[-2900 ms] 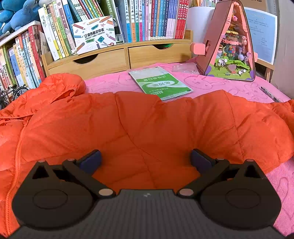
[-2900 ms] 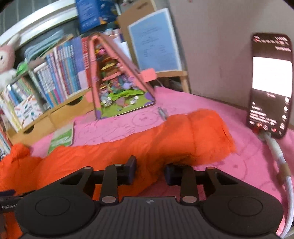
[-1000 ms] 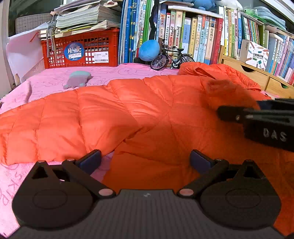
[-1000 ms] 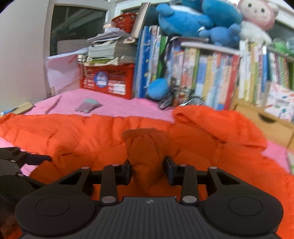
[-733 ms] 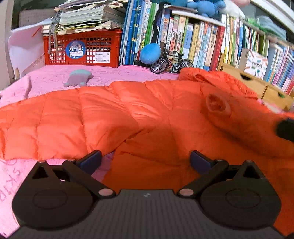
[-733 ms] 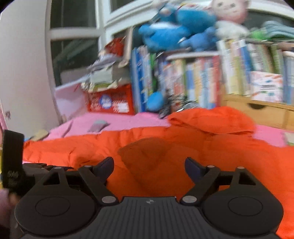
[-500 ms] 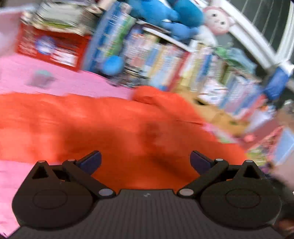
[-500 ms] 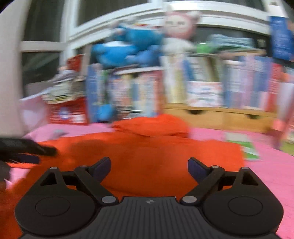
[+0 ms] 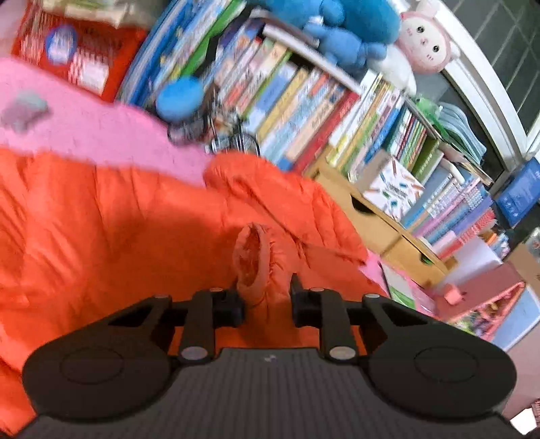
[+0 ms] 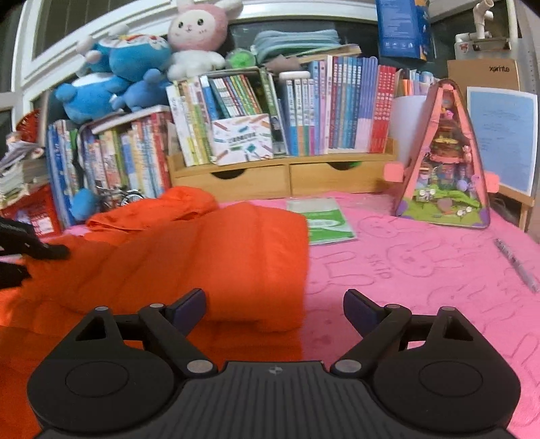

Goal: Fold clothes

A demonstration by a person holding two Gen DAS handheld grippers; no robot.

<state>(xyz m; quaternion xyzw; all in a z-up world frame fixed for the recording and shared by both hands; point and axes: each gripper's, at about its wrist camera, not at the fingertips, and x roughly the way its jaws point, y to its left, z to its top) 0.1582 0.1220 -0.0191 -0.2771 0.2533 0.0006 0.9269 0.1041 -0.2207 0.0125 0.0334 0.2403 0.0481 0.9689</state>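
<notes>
Nearest to us in the left wrist view, the left gripper [image 9: 266,300] has just closed its jaws, and the orange cuff [image 9: 253,260] of a sleeve stands pinched between the pads, its round opening turned toward the left of the picture. Around and beyond it we see the orange jacket [image 9: 101,229] spread over the pink cloth [image 9: 94,135], with its hood [image 9: 249,179] bunched at the far edge, close to a small toy bicycle [image 9: 229,135] and a blue ball [image 9: 179,98]. Much of this view is blurred. In the right wrist view, the right gripper [image 10: 273,304] hangs with its jaws wide apart and nothing between the pads; we look past them at a folded edge of the jacket [image 10: 236,256], which lies on the left half of the cloth [image 10: 422,287], while the right half shows only rabbit outlines. A black part of the other gripper shows at the left edge of this view, over the jacket. Farther off, a green leaflet [image 10: 324,219] lies just beside the jacket's right edge, and a pen [image 10: 516,266] lies near the right rim. Behind them stand a pink triangular toy house [image 10: 445,169], a wooden drawer unit [image 10: 287,175] with rows of books [image 10: 337,104] on it, and on top blue plush toys [image 10: 114,77] and a pink rabbit plush [image 10: 199,30].
</notes>
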